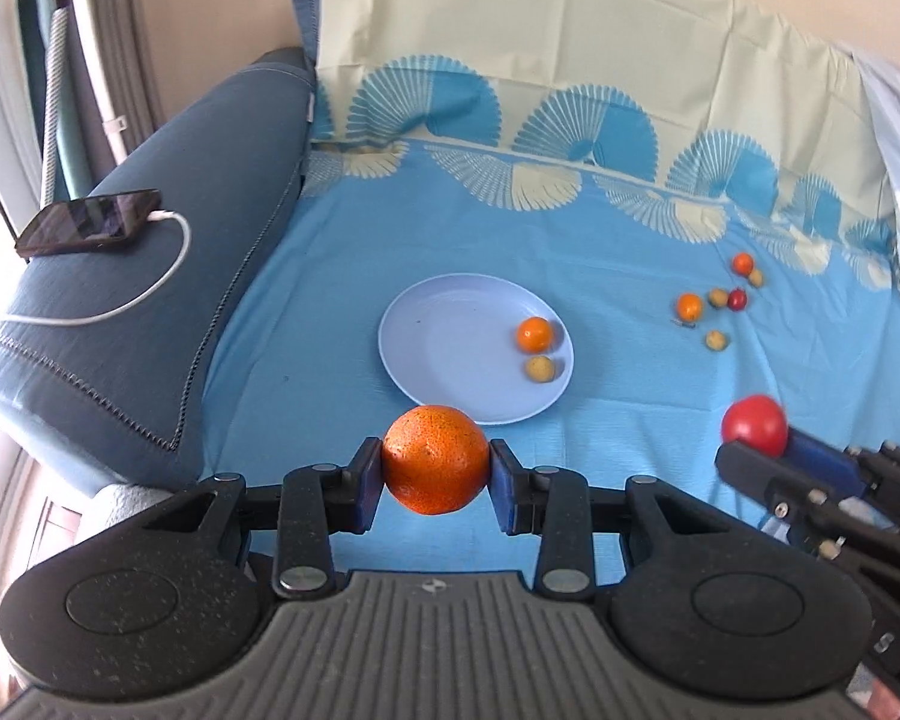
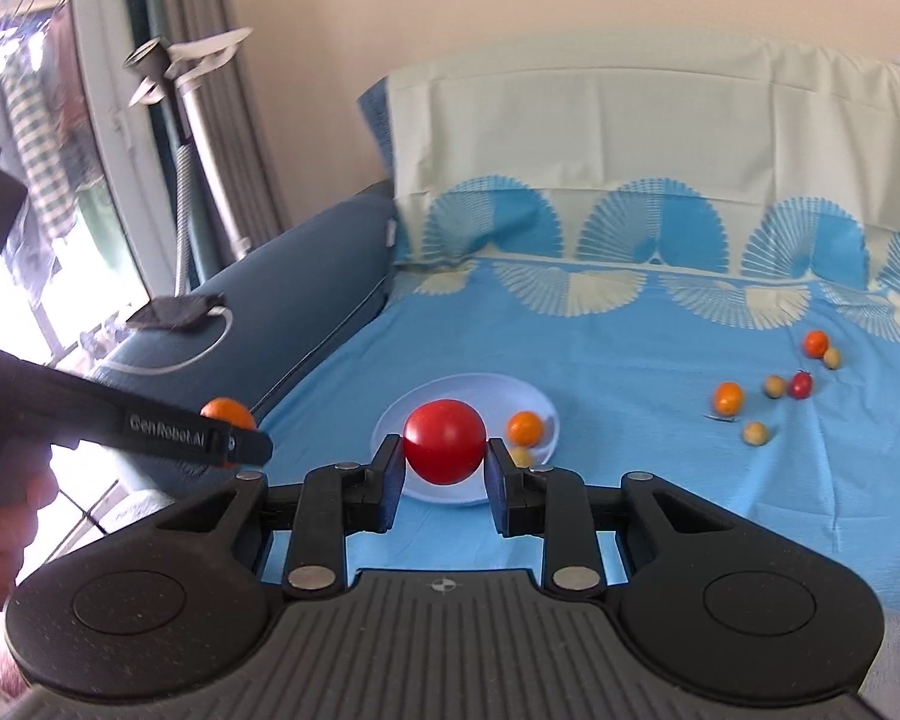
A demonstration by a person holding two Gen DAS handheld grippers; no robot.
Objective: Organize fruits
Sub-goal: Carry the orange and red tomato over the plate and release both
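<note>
Fruits in both grips: left gripper (image 1: pixel 436 468) jaws clamped on a round orange (image 1: pixel 435 459), no long axis; right gripper (image 2: pixel 445 450) jaws clamped on a red tomato (image 2: pixel 444 441). Plate (image 1: pixel 450 348) at twelve o'clock holds two; loose fruits (image 1: pixel 714 303) at two o'clock on the bed (image 1: pixel 330 300).

Surface: a bed (image 1: pixel 342 276) covered by a blue sheet (image 1: pixel 600 420) with pale fan pattern.
Plate: a pale blue plate (image 1: pixel 444 330) lies near the middle of the sheet.
Loose fruits: two small oranges (image 1: pixel 690 305), one small red fruit (image 1: pixel 737 299) and three yellowish ones (image 1: pixel 715 339) lie together to the right, well apart from the plate.
Far edge: a cream pillow (image 1: pixel 540 12) leans there.
</note>
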